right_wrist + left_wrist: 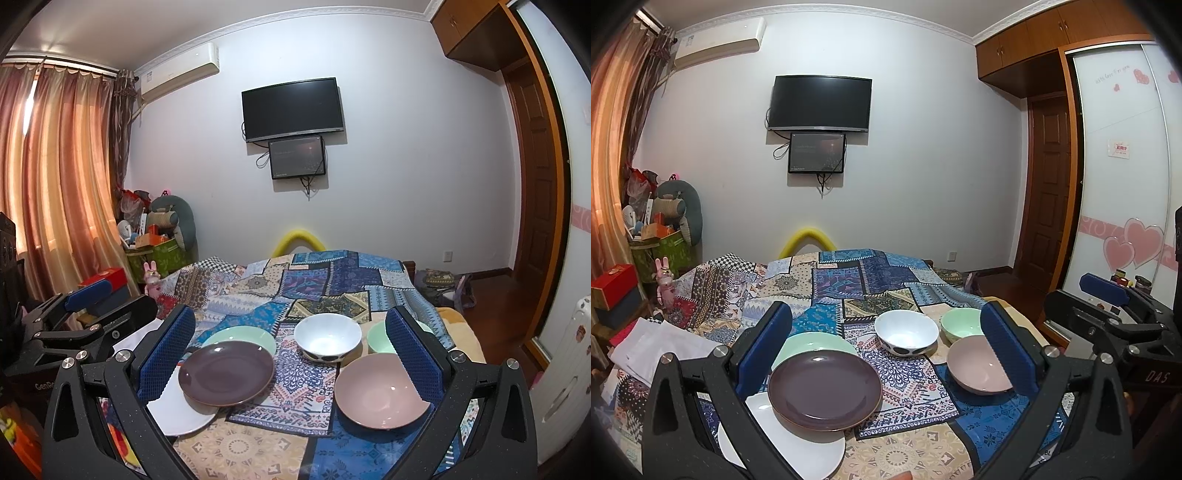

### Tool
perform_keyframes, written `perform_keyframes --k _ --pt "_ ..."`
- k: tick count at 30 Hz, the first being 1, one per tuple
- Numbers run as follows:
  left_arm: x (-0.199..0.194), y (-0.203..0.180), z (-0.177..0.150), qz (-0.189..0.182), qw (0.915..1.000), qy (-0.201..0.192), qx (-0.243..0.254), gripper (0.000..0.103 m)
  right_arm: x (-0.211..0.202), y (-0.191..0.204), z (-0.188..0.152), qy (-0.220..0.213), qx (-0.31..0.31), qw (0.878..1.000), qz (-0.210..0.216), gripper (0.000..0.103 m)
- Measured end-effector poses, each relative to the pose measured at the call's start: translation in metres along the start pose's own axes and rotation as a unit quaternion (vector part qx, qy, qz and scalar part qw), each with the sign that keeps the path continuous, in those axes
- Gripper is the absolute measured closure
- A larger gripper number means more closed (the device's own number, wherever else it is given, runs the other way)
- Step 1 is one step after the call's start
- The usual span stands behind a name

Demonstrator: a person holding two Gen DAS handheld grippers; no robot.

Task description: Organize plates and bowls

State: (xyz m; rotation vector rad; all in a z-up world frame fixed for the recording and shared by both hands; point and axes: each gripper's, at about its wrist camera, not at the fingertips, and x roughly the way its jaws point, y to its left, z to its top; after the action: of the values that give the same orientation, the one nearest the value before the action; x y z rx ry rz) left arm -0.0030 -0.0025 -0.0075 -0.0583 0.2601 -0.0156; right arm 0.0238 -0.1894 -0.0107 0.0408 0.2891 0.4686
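On the patchwork cloth lies a dark brown plate (824, 391) (226, 373), overlapping a white plate (790, 443) (177, 410) in front and a pale green plate (816, 343) (240, 334) behind. To the right stand a white bowl with dark spots (906, 332) (328, 336), a green bowl (960, 323) (378, 341) and a pink bowl (977, 365) (380, 391). My left gripper (886, 343) hovers open above the dishes with nothing between its fingers. My right gripper (291, 350) is open too and holds nothing; its right finger hides part of the pink and green bowls.
The dishes sit on a bed covered by a patchwork cloth (849, 280) (317, 280). White folded cloth (661, 347) lies at the left. Boxes and a bin of clutter (155, 240) stand by the curtain. A wardrobe (1123, 166) and door are on the right.
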Motion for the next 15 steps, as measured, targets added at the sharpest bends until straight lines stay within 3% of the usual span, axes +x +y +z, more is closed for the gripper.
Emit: perform_keyframes --k 15 --pt "-0.0034 -0.0036 0.0016 -0.002 1.0 -0.005 0.0 0.0 0.0003 0.0003 0.0005 0.0 0.0 1.0 0.001 0.0"
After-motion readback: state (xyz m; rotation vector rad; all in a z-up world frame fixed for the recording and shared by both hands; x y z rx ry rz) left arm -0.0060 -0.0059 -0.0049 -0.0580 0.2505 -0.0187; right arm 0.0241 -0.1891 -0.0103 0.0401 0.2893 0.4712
